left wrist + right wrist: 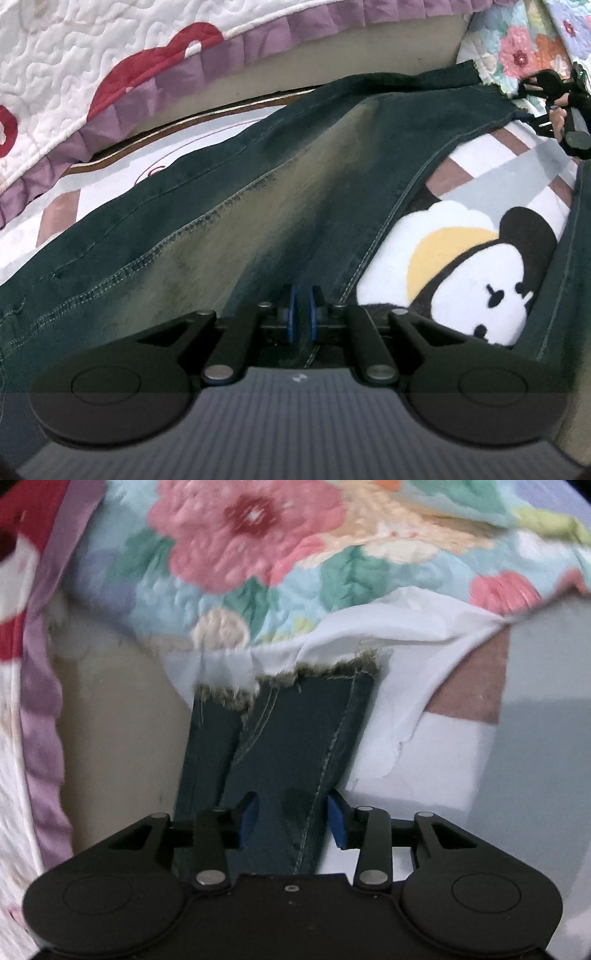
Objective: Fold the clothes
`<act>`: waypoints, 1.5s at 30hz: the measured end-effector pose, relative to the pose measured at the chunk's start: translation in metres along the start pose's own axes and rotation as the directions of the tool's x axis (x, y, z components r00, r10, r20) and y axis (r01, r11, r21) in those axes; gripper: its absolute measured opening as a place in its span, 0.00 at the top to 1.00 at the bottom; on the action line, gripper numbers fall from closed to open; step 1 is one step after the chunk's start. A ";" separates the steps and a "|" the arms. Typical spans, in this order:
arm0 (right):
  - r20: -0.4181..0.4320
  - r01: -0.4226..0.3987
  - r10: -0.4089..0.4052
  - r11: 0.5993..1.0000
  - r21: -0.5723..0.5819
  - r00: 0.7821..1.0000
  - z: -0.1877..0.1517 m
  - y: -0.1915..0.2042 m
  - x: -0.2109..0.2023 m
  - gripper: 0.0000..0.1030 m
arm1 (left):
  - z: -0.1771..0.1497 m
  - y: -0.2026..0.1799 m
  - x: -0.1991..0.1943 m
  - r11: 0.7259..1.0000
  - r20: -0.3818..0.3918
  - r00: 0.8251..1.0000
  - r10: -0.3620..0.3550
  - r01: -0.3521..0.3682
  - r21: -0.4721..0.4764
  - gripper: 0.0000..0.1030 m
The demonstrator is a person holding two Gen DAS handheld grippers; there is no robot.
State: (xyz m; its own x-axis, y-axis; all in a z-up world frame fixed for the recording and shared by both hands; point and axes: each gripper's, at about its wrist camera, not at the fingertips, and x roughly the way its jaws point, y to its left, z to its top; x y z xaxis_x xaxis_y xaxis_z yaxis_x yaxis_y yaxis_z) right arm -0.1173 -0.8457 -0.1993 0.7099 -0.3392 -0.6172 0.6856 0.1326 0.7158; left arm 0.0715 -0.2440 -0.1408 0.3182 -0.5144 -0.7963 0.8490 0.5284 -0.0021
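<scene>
Dark blue jeans [295,192] lie stretched across a printed sheet, one leg running from the left wrist view's bottom to its top right. My left gripper [302,314] is shut on the denim, blue pads pinching a fold near a seam. In the right wrist view the frayed leg hems [295,716] lie straight ahead. My right gripper [292,819] stands open, its blue pads [249,821] apart on either side of the leg cloth. The right gripper [554,99] also shows far off at the hem end, held by a hand.
The sheet carries a cartoon mouse print [480,273] beside the leg. A white quilt with red shapes and a purple frill [147,88] hangs at the left. A floral quilt [277,554] lies just beyond the hems. A beige panel [122,738] runs under the quilts.
</scene>
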 end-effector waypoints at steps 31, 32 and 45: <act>0.105 0.197 -0.169 0.899 -0.391 0.980 0.025 -0.037 -0.075 0.94 | -0.037 0.045 -0.033 0.973 -0.107 0.983 -0.147 0.124 -0.197 0.69; 0.135 0.254 -0.215 0.811 -0.527 0.967 0.020 -0.011 -0.079 0.94 | -0.038 0.048 -0.042 0.973 -0.109 0.984 -0.143 0.120 -0.195 0.69; 0.308 0.469 -0.365 0.540 -0.699 0.879 0.000 0.001 -0.090 0.77 | -0.083 0.108 -0.119 0.967 -0.103 0.994 0.043 -0.067 -0.246 0.56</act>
State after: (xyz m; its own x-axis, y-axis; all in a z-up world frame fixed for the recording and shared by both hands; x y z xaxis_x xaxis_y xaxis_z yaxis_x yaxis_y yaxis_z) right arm -0.1808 -0.8149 -0.1431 0.3238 -0.6330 -0.7032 0.8160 0.5630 -0.1311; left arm 0.0906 -0.0693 -0.0966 0.3088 -0.4188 -0.8540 0.6958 0.7116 -0.0973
